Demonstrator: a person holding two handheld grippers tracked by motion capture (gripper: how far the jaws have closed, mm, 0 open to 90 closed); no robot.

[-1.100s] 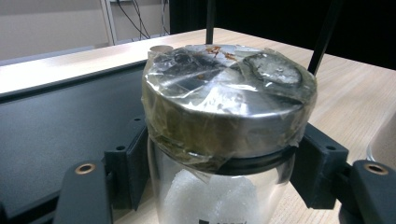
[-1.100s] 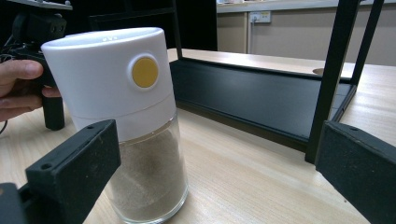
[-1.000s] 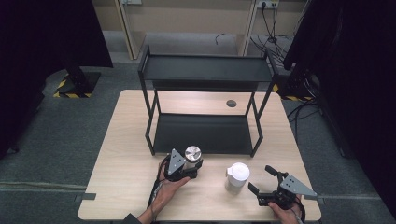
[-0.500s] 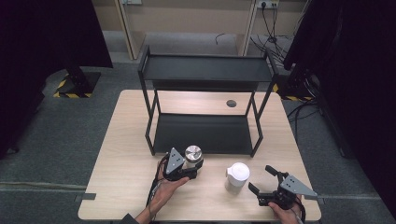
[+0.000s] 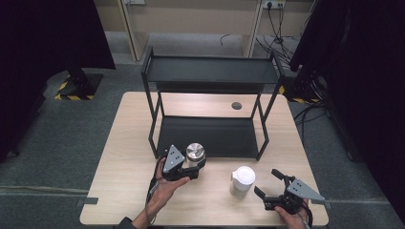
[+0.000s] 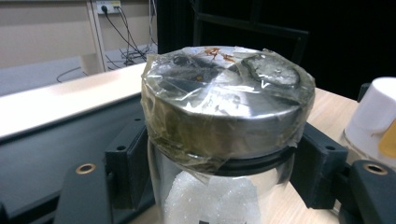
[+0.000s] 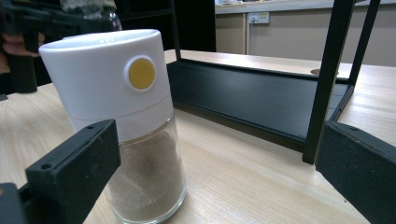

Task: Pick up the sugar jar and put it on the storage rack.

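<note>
Left gripper view: left tool (image 6: 224, 186) pinches the jar (image 6: 219, 140) just under its metal lid.

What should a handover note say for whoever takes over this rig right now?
Left gripper: shut on the metal-lidded glass jar, held in front of the black rack.
Right gripper: open, near the table's front right, aimed at the white-capped shaker but not touching it.
Shaker stands upright on the table, in front of the rack.
Done: jar gripped.
Left: probably set the jar on a rack shelf, then likely pick up the shaker.
</note>
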